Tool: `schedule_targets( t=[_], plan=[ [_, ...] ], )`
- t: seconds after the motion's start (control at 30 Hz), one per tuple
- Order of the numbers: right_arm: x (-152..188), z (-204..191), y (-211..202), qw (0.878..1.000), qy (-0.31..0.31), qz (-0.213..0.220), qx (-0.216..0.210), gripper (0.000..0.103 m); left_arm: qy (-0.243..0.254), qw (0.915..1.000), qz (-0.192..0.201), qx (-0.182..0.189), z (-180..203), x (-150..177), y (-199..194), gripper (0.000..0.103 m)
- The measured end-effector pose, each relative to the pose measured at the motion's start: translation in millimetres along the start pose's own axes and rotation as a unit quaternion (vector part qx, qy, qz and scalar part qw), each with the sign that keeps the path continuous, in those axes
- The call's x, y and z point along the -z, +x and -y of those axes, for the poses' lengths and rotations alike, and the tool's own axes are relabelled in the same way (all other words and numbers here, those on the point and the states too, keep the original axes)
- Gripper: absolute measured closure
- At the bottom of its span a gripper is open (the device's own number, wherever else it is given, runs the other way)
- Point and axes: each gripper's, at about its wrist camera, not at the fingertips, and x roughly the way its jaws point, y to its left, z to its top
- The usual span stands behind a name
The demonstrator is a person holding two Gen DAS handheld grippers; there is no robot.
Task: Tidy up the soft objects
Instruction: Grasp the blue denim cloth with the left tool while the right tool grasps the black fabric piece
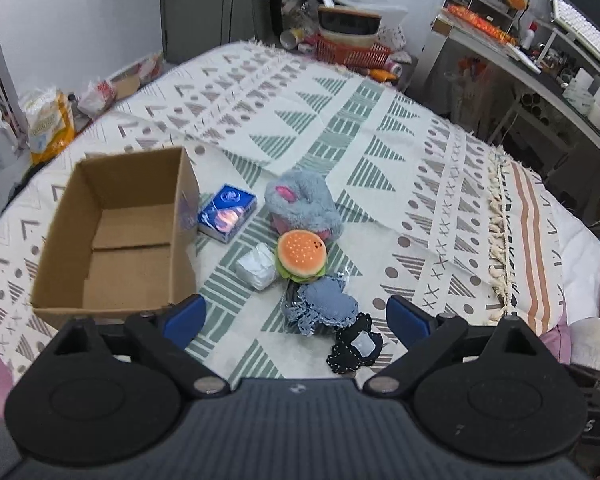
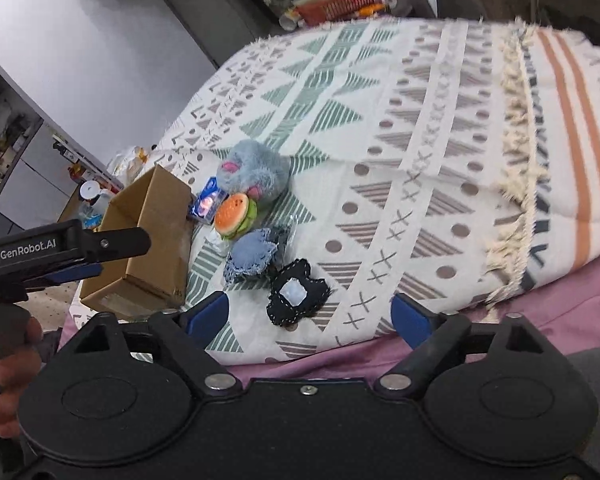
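An open cardboard box (image 1: 112, 236) (image 2: 148, 240) stands empty on the patterned blanket (image 1: 380, 152). To its right lie a grey-blue plush (image 1: 302, 206) (image 2: 252, 176), a plush burger (image 1: 300, 256) (image 2: 234, 210), a blue-grey cloth piece (image 1: 324, 306) (image 2: 252, 254) and a black stitched patch (image 1: 354, 346) (image 2: 298, 296). My left gripper (image 1: 296, 318) is open and empty, just short of the cloth piece. My right gripper (image 2: 310, 316) is open and empty, in front of the black patch. The left gripper also shows in the right wrist view (image 2: 80, 256).
A blue card box (image 1: 226, 218) and a small white packet (image 1: 256, 266) lie between the cardboard box and the burger. A red basket (image 1: 352, 54) and clutter sit beyond the bed's far edge. A desk with a keyboard (image 1: 584, 36) is at the right.
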Motion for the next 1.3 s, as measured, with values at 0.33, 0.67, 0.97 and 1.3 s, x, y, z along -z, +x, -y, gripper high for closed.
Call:
schedule_targets(
  t=[0.33, 0.67, 0.97, 1.3],
  plan=[
    [-7.1, 0.5, 52.0, 0.999, 0.003, -0.038, -0.007, 0.03, -0.019, 0.9987, -0.042, 0.021, 3.6, -10.0, 54.2, 0.023],
    [-1.9, -0.4, 100.2, 0.997, 0.005, -0.071, -0.008, 0.037, -0.044, 0.994, -0.094, 0.036, -2.2, -11.4, 111.8, 0.041],
    [-4.4, -6.4, 120.1, 0.997, -0.014, -0.071, 0.001, 0.038, -0.057, 0.9886, -0.128, 0.055, -4.2, -7.8, 143.2, 0.053],
    [-0.9, -14.1, 126.3, 0.997, -0.039, -0.066, 0.004, 0.067, -0.054, 0.9907, -0.113, 0.053, -0.2, -8.1, 138.6, 0.08]
  ],
)
